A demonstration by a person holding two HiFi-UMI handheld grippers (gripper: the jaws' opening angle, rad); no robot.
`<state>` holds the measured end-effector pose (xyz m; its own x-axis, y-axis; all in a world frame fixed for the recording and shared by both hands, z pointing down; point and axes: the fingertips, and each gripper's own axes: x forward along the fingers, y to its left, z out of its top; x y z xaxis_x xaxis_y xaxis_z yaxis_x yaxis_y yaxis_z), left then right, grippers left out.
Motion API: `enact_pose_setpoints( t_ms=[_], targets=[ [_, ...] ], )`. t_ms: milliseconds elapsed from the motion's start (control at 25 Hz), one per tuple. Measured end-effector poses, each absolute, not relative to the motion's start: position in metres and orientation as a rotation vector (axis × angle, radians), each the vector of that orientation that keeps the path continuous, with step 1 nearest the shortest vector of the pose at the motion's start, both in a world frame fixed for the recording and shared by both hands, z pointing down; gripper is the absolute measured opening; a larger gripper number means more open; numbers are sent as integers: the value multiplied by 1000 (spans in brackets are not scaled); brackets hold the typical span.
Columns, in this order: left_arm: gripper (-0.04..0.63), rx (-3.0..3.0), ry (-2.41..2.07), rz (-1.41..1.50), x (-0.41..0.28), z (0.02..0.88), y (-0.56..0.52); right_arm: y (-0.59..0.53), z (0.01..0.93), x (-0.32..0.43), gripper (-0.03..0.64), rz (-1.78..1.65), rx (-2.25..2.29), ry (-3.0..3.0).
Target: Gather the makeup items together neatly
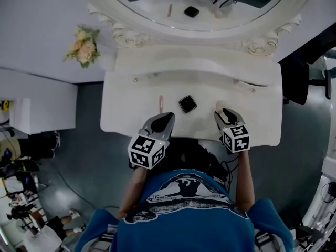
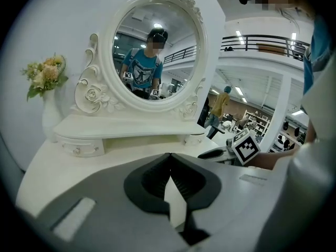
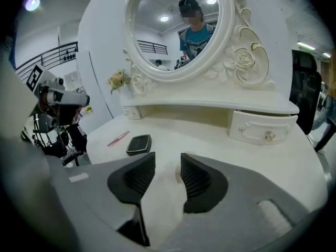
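Observation:
On the white vanity table (image 1: 131, 114) lie a thin pink pencil (image 1: 160, 102) and a black square compact (image 1: 187, 104), side by side near the middle. My left gripper (image 1: 163, 121) hovers just in front of the pencil, its jaws shut with nothing between them (image 2: 169, 156). My right gripper (image 1: 227, 114) is over the table's right part, jaws open (image 3: 168, 159). A small cream-coloured item (image 3: 178, 176) lies on the tabletop in the gap between them, partly hidden; the pads do not press on it. The compact (image 3: 139, 144) and pencil (image 3: 118, 138) lie to its left.
An oval mirror (image 1: 199, 4) in a carved white frame stands at the back on a raised shelf (image 1: 194, 67) with small drawers (image 3: 262, 130). A vase of pale flowers (image 1: 82, 47) is at the far left. A black chair (image 1: 295, 80) stands right of the table.

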<state>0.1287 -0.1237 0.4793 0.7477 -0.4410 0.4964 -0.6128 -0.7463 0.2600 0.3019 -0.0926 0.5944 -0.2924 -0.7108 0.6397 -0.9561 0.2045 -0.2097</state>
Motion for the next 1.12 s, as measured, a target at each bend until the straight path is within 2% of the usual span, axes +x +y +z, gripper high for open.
enact_pose_setpoints(
  t_ms=[480, 760, 1120],
  targets=[
    [12, 2530, -875, 532, 92, 470, -112, -107, 567, 242, 154, 816, 1536, -2231],
    [12, 2496, -947, 502, 46, 471, -77, -88, 554, 195, 152, 756, 1433, -2285],
    [12, 2504, -1028, 405, -13, 456, -10, -29, 535, 116, 112, 679, 1344, -2369]
  ],
)
